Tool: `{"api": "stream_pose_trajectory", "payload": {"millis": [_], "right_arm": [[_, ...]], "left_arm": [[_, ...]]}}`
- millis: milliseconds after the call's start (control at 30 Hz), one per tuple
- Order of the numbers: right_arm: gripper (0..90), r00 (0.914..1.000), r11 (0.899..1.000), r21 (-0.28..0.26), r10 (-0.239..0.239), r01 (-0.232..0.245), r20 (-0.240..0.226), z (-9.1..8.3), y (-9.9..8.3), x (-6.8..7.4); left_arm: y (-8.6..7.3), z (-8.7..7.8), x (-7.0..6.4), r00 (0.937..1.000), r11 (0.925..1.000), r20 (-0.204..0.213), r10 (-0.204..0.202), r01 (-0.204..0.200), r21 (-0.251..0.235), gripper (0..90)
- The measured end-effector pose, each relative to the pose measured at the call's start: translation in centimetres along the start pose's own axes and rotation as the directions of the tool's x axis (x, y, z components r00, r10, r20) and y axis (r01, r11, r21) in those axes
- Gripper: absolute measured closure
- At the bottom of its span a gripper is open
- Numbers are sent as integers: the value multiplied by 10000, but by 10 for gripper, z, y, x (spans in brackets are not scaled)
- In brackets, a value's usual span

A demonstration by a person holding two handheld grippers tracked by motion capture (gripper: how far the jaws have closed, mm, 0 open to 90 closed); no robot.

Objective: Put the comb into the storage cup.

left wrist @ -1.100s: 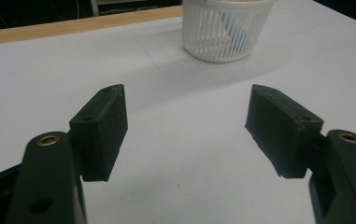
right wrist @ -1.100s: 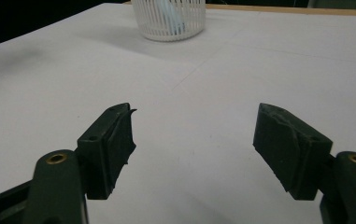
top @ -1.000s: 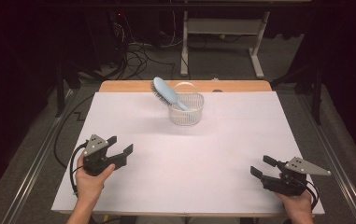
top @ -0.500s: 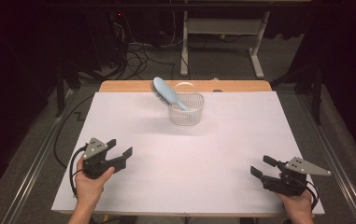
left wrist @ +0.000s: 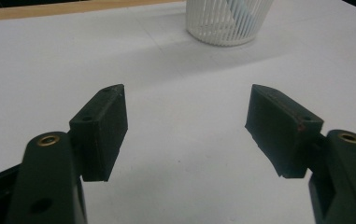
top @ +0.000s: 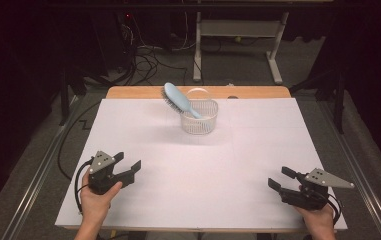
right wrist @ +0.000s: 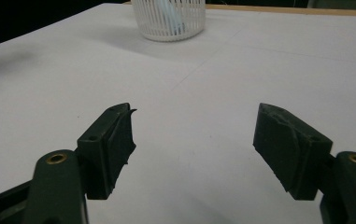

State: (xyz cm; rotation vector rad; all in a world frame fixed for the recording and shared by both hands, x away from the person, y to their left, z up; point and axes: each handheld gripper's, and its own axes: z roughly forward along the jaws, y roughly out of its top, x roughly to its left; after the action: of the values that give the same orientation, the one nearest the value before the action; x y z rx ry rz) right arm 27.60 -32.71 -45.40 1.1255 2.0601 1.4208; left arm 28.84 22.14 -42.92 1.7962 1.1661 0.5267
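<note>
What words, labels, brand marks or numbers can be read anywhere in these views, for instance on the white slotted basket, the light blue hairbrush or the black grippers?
None: no readable text in any view.
White slotted plastic basket: no label seen.
Light blue plastic hairbrush standing in it: no brand mark seen.
Left gripper and right gripper, both open: bare black jaws and plain grey plates.
White table cover: blank.

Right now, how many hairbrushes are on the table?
1. The blue hairbrush stands tilted in the white basket at the far middle of the table, handle down inside it.
</note>
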Motion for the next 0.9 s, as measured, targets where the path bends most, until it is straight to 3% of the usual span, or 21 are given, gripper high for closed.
{"api": "stream_pose_trajectory", "payload": {"millis": [900], "right_arm": [[292, 10000, 10000, 1, -4, 4, -7, 0, 0, 0]], "left_arm": [[-14, 3, -1, 9999, 9996, -141, 40, -37, 271, 302]]}}
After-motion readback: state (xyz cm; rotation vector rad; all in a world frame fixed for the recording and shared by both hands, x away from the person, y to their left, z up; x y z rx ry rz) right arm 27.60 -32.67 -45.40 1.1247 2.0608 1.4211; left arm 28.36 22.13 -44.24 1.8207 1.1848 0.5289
